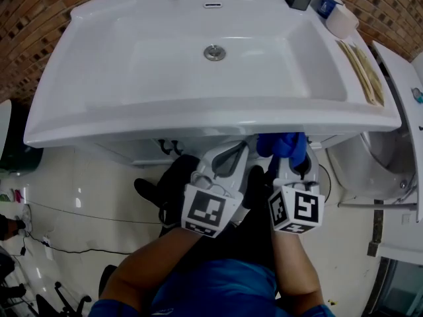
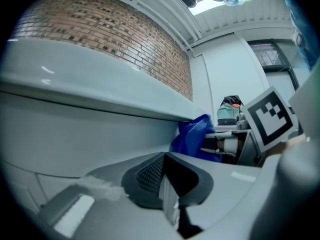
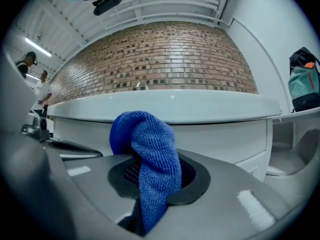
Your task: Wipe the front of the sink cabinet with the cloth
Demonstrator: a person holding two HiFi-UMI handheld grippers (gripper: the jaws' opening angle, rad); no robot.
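Pinched in jaws of right gripper: blue cloth, bunched upward, just under sink rim; cabinet front straight ahead beyond it. Left gripper alongside, also under sink rim, jaws pressed together, empty. Likely right-handed push forward.

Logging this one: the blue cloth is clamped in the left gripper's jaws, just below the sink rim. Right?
No: the right gripper clamps the blue cloth, just below the sink rim; the right gripper view shows it.
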